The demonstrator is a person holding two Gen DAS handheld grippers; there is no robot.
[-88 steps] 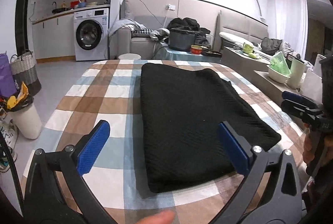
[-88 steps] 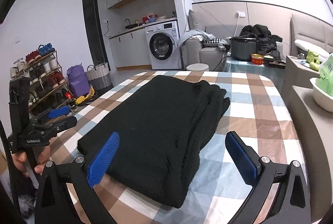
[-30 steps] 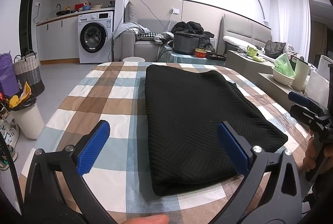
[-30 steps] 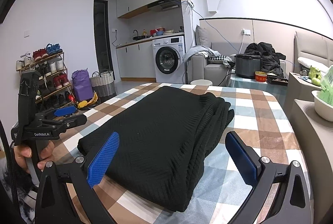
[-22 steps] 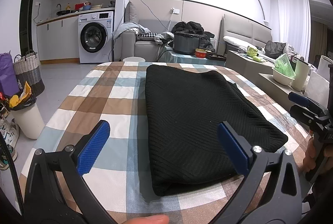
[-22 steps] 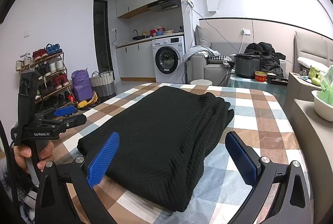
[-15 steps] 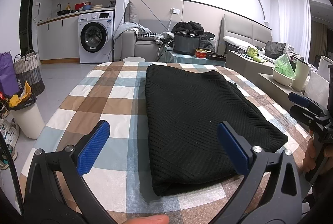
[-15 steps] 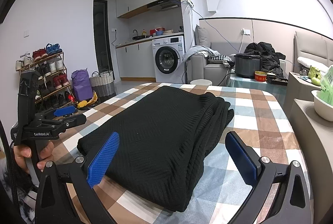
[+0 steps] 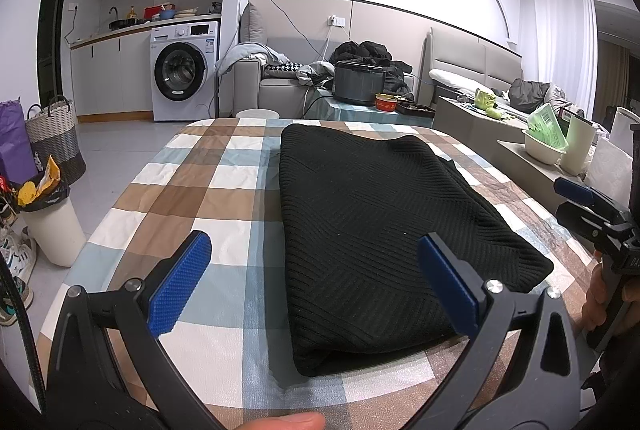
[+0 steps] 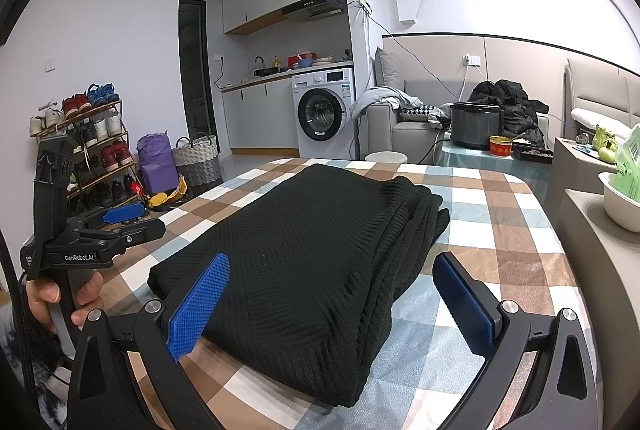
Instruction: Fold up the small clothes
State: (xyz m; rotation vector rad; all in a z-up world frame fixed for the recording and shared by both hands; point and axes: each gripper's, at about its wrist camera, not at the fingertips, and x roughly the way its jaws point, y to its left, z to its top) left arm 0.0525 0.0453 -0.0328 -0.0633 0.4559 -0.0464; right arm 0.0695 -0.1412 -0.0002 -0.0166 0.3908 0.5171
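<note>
A black knitted garment lies folded into a thick rectangle on the checked tablecloth; in the right wrist view the garment shows stacked layers along its right edge. My left gripper hovers open above the table's near edge, its right finger over the garment's near part. My right gripper is open too, held above the garment's near corner with nothing between its fingers. Each view shows the other gripper held in a hand: the right one at the table's right side, the left one at the left.
A white bin and a woven basket stand on the floor left of the table. A low cabinet with a bowl runs along the right. A shoe rack, washing machine and sofa lie beyond.
Over the last second nothing has visibly moved. Compared with about three seconds ago, both cameras sit slightly higher and tilted up, and the garment lies as before.
</note>
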